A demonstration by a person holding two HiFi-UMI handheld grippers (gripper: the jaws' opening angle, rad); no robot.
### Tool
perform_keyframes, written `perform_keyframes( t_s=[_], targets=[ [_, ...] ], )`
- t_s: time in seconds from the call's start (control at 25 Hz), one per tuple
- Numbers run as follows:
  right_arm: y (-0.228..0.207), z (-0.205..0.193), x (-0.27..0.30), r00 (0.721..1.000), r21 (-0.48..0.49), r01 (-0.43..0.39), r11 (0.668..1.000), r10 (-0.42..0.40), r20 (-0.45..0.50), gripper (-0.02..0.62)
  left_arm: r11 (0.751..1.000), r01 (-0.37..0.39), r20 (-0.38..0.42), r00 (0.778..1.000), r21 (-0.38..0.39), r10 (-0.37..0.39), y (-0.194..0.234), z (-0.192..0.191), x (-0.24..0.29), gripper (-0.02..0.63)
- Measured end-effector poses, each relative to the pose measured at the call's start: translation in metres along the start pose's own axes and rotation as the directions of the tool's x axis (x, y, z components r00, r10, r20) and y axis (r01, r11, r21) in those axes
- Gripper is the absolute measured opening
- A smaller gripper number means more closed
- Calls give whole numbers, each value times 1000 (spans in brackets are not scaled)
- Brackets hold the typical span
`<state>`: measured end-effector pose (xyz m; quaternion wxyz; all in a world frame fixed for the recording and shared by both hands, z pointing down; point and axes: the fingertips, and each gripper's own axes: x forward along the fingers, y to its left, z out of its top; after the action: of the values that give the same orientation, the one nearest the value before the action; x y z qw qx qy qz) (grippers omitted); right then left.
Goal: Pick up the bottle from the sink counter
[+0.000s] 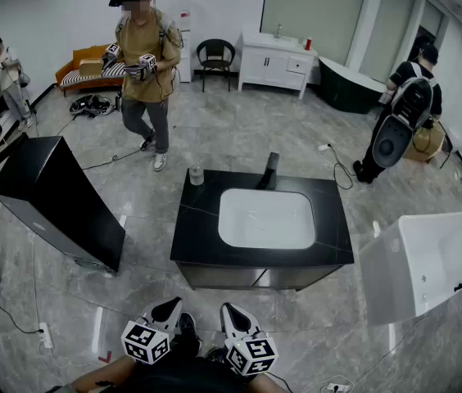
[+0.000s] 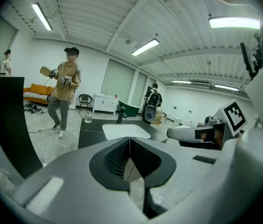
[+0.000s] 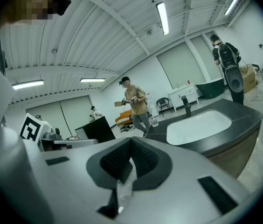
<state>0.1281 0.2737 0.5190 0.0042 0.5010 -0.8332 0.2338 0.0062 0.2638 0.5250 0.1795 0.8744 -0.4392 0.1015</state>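
1. At 6 o'clock in the head view, both tools hung low by the wearer's body, short of the black sink counter (image 1: 202, 236) and touching nothing.
2. On the left gripper (image 1: 168, 308) the jaws sat fully together w/ nothing betw. them. The right gripper (image 1: 231, 311) was the same: pads pressed closed, empty.
3. The bottle (image 1: 196, 174) stood upright on the counter's far-left corner, abt 11 o'clock from the white basin (image 1: 267, 218) and at 9 o'clock from the faucet (image 1: 269, 170). It was small, clear-looking and close to the counter edge.
4. Judged stage: pick not begun, since approach, opening and grip all remained.
5. Risk: closed jaws reaching the bottle would shove it rather than straddle it. So near the edge, it could tip or drop off the corner.
6. Risk: a reach straight over from 6 o'clock spans the basin. An approach round the 9 o'clock side looked safer, but the black cabinet (image 1: 59, 203) narrowed that path.
7. Risk: a second person (image 1: 145, 72) w/ own grippers stood at 11 o'clock beyond the bottle, near that corner, so a bump was possible.
8. Risk: a smooth clear bottle may slip if pinched off-centre or too high.
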Motion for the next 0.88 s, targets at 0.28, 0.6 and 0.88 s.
perform_keyframes(
  t_s=[0.28, 0.6, 0.88],
  targets=[
    [32, 2, -5, 999, -33, 39, 999, -39, -3, 8, 993, 117, 14, 993, 32, -117, -12, 6, -24, 2],
    [53, 11, 37, 995, -22, 100, 995, -100, 21, 8, 989, 142, 36, 989, 43, -143, 40, 23, -28, 2],
    [70, 7, 73, 993, -1, 115, 993, -115, 13, 8, 994, 104, 50, 994, -42, -102, 99, 32, -32, 2]
  ],
)
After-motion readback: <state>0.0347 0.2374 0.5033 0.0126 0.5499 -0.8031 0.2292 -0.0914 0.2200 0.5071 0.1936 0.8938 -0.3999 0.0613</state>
